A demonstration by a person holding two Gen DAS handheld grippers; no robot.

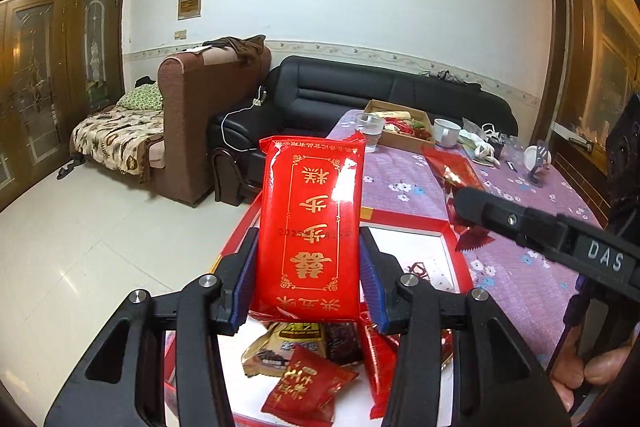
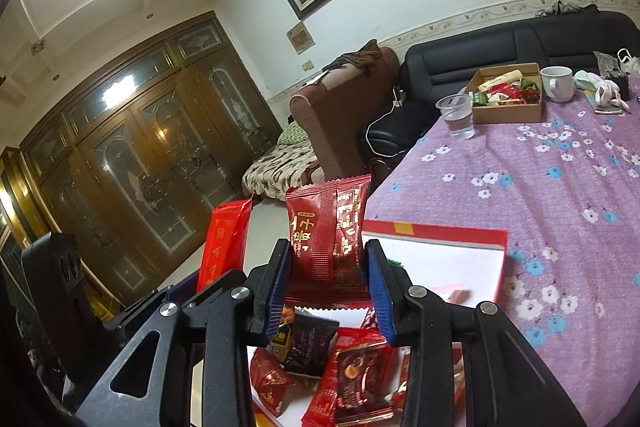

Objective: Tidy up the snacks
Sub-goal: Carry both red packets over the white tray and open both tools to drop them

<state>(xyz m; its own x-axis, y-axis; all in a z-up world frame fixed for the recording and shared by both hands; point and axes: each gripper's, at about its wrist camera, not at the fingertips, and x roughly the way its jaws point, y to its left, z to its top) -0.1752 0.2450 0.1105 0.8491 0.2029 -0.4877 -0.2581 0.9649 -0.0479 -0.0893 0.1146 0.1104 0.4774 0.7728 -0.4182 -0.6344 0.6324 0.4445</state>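
My left gripper (image 1: 308, 267) is shut on a bright red packet with gold characters (image 1: 312, 227), held upright between its blue pads. My right gripper (image 2: 328, 279) is shut on a dark red snack packet (image 2: 328, 239), also upright. Both hang over an open red box with a white inside (image 2: 440, 231), whose rim (image 1: 404, 217) also shows in the left wrist view. Several red and brown snacks (image 2: 320, 359) lie in it. The bright red packet (image 2: 224, 243) appears just left of my right gripper. One right finger (image 1: 504, 217) crosses the left wrist view at the right.
The purple flowered tablecloth (image 2: 540, 187) covers the table. At its far end stand a cardboard box of snacks (image 2: 508, 111), a plastic cup of water (image 2: 458, 117) and a white mug (image 2: 558, 83). A black sofa (image 1: 360, 87) and a brown armchair (image 1: 192, 131) stand beyond.
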